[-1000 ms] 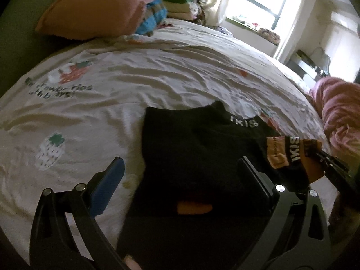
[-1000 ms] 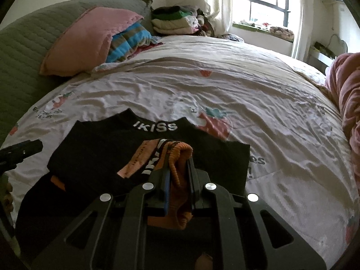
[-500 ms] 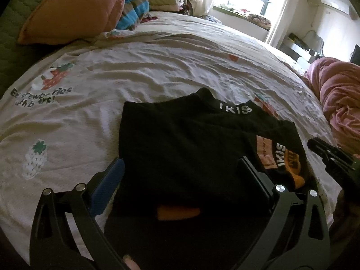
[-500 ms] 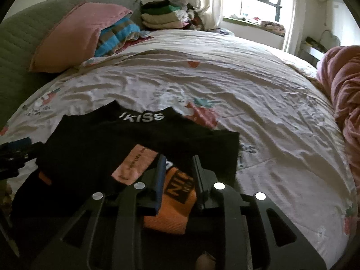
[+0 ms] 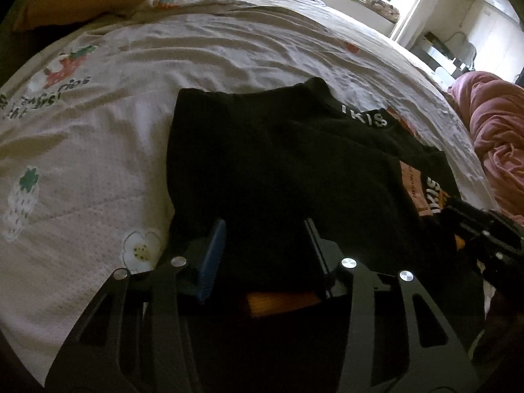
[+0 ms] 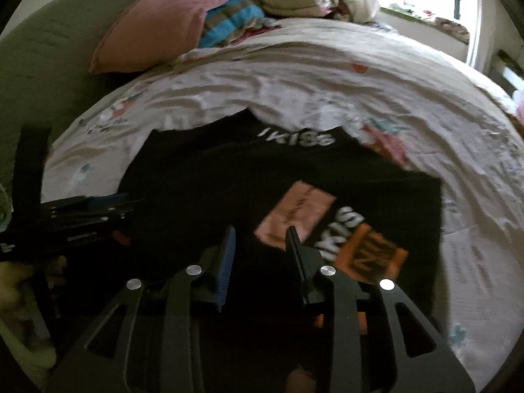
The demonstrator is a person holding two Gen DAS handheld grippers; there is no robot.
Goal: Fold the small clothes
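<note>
The black garment (image 5: 278, 163)'s near edge is hidden behind the left gripper (image 5: 265, 239).

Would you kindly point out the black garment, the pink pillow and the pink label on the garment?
black garment (image 5: 278, 170), left wrist view, on its flat middle panel.
pink pillow (image 6: 163, 23), right wrist view, on its front face.
pink label (image 6: 296, 211), right wrist view, on its centre.

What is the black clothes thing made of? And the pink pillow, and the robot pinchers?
The black garment looks like soft, matte knit fabric: it lies limp, with a stretchy lettered band.

The pink pillow seems plain woven cloth, dull, with a stitched edge seam.

The right gripper looks like hard, smooth black plastic or metal, I can't tell which, with shiny metal bolts and a ribbed blue pad, perhaps rubber.
</note>
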